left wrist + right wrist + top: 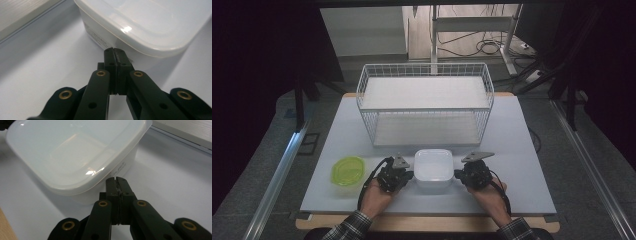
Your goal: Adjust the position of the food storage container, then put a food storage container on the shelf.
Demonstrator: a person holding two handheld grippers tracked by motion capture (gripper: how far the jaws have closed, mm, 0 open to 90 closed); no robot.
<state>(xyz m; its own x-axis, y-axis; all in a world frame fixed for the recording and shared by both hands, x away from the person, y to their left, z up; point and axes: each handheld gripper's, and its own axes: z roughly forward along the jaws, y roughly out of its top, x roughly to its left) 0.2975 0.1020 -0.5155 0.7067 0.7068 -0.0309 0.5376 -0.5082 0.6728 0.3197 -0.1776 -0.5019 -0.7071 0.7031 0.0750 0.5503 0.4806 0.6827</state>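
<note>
A white square plastic container (pixel 433 169) with its lid on stands at the front middle of the pale table (pixel 522 150). My left gripper (pixel 410 175) is at its left side and my right gripper (pixel 457 175) at its right side, each held in a hand. In the left gripper view the black jaws are pressed together, and the left gripper (pixel 114 50) has its tips just below the rim of the container (pixel 150 22). The right gripper (pixel 116 179) is likewise shut, its tips against the wall of the container (pixel 75 152) under the lid edge. Nothing lies between either pair of jaws.
A white wire basket (pixel 424 100) stands behind the container, towards the back of the table. A round, green, translucent dish (pixel 348 171) lies at the front left. The table's front edge is close to the hands; dark floor and metal rails flank the table.
</note>
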